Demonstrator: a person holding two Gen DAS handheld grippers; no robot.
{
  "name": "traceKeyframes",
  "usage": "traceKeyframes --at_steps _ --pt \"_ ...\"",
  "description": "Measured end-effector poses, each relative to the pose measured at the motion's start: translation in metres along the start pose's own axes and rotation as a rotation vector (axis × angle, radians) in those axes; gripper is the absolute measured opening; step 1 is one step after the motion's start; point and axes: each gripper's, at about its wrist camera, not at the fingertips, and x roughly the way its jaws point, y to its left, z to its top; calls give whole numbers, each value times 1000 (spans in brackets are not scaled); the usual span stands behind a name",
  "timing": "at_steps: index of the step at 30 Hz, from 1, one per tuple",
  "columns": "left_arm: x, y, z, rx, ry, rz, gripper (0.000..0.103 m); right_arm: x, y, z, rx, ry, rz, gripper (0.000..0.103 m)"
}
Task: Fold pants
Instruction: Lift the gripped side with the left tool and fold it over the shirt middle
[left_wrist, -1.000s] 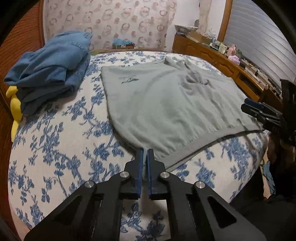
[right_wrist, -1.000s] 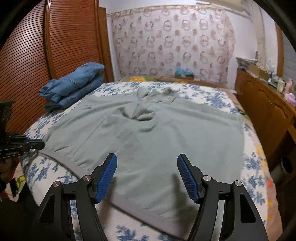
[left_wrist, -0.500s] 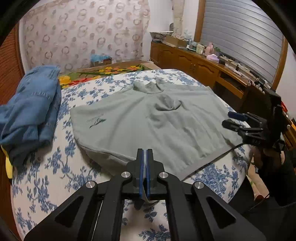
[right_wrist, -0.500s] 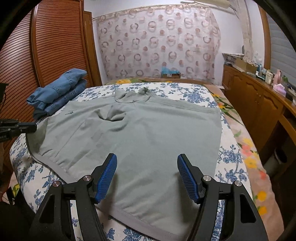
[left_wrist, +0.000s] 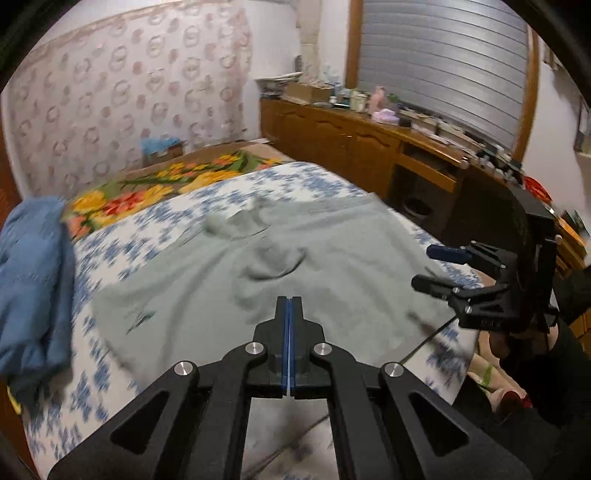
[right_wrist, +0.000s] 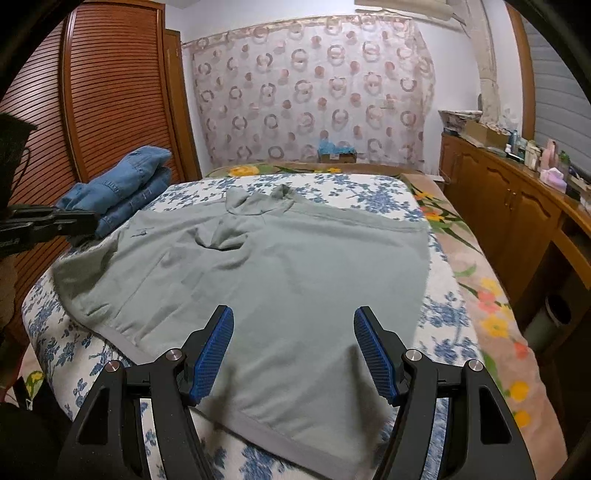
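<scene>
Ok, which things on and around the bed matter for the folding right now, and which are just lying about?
In play:
grey garment spread flat on the bed
left claw, shut
right claw, open, empty

Lying about:
folded denim pile
clutter on the wooden sideboard
small box by the curtain

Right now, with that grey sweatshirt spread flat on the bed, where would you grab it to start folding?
I'd take the grey sweatshirt by its ribbed bottom hem, coming in from the foot of the bed. That band lies at the near edge of the bed, just ahead of the open right gripper, so a finger could probably slide under it.
</scene>
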Motion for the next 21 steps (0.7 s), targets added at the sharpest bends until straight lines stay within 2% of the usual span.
traceKeyframes --at_steps 4,7,9,10,11,12,19,21 --pt "2 -9 8 8 -7 -6 0 -9 -2 -4 18 -9 -14 70" --pt "-5 -4 3 -10 -7 56 5 -8 1 -7 10 -8 -12 70" --pt "-10 6 -8 -26 9 134 28 -6 4 -9 6 -7 -4 70" --pt "-12 11 -14 -41 13 155 36 -4 7 -10 7 -9 3 70" --pt "-15 17 -21 -57 16 172 54 -3 8 -10 10 -9 8 70" --pt "-19 22 -28 -73 18 189 63 -2 9 -11 11 -9 13 70" --pt "-42 59 -92 -188 76 294 64 5 20 -11 -1 -12 49 70" --pt "-42 67 -108 -216 109 302 59 5 19 -11 -5 -10 55 70"
